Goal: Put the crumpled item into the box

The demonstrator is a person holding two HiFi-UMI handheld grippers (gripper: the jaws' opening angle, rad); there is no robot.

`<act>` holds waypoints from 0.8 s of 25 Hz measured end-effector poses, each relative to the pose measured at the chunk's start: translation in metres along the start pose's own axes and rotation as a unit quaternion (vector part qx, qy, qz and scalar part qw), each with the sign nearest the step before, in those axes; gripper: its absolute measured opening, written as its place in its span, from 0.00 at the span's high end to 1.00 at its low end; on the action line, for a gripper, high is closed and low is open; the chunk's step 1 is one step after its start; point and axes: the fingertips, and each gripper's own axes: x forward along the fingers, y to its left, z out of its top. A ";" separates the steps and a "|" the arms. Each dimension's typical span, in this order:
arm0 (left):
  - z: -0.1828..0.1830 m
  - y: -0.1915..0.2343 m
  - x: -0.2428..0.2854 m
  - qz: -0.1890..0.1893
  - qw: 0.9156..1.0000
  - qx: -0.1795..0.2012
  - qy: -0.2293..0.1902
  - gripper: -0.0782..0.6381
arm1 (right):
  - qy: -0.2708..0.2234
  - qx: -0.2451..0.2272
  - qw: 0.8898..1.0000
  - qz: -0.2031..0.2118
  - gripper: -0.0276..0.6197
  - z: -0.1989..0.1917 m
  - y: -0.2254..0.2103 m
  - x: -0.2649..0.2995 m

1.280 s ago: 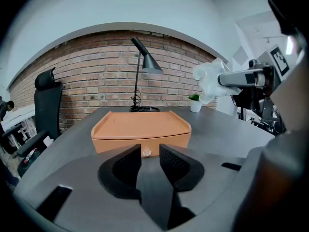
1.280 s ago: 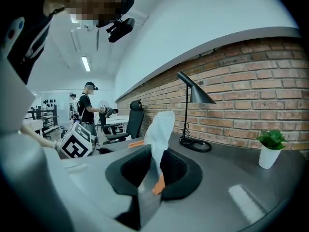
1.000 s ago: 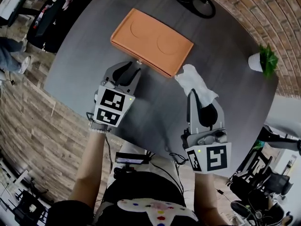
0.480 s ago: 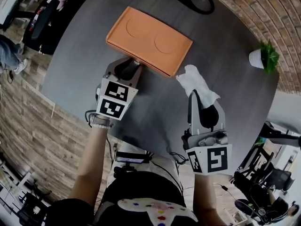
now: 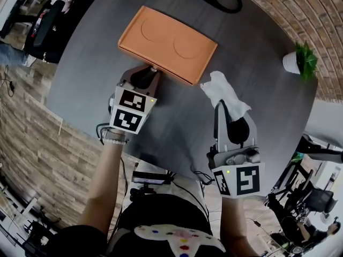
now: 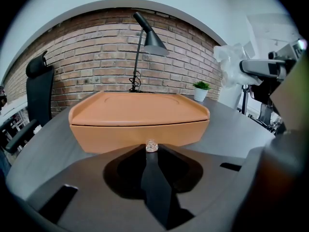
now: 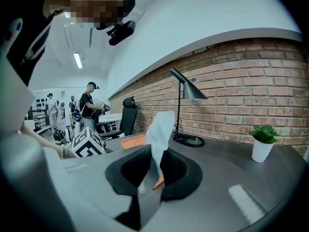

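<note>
One crumpled white tissue (image 5: 222, 92), pinched in the right gripper (image 5: 220, 106), hung beside the closed orange rectangular box (image 5: 167, 43). The left gripper (image 5: 151, 72), jaws pressed together, met its small clear front knob (image 6: 151, 146), presumably to lift the lid first.

- The right gripper (image 7: 147, 186) has its jaws pinched on a white crumpled tissue (image 7: 159, 129), which stands upright left of the black desk lamp (image 7: 186, 94).
- An orange box (image 7: 132, 140) lies left of the lamp.
- A potted plant (image 7: 263, 141) stands to the lamp's right.
</note>
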 end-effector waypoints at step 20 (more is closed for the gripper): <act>-0.022 -0.011 -0.023 0.007 1.000 -0.005 0.006 0.78 | -0.003 -0.002 1.000 0.030 0.88 -0.001 0.013 -0.010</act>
